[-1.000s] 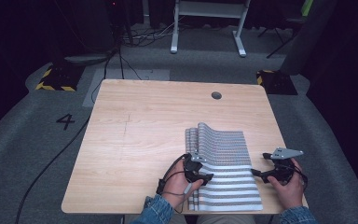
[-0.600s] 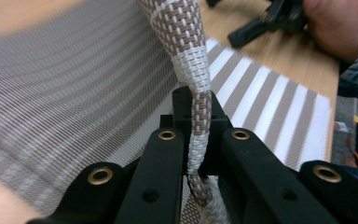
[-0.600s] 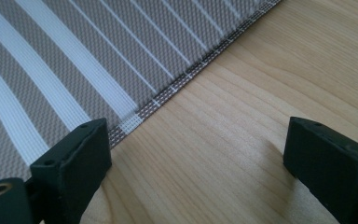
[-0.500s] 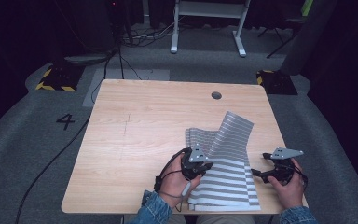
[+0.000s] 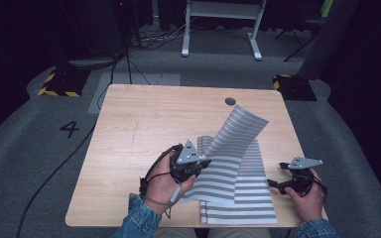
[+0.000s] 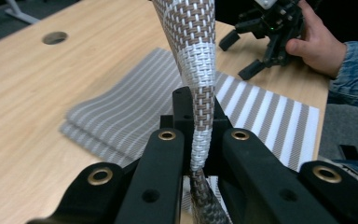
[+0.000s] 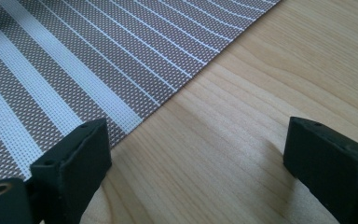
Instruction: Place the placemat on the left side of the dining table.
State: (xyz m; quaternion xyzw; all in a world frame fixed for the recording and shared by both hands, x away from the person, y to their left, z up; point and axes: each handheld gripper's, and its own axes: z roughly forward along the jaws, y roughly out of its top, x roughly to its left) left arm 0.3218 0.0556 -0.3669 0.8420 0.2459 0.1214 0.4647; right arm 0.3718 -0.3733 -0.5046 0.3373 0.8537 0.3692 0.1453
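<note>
Lifted higher than half a second ago, the striped placemat (image 5: 238,130) now rises in a twisted sheet from the left gripper (image 6: 200,140), whose jaws are clamped on its edge. Beneath it, more striped mats (image 5: 238,198) lie flat on the tabletop (image 5: 144,124). Just beside their right edge, the right gripper (image 5: 278,184) rests with jaws spread wide, holding nothing.

We see our left claw (image 5: 198,166) lifting a striped mat (image 5: 238,131) off the worktop (image 5: 144,124). Our right claw (image 5: 278,181) waits just beside the mat.
</note>
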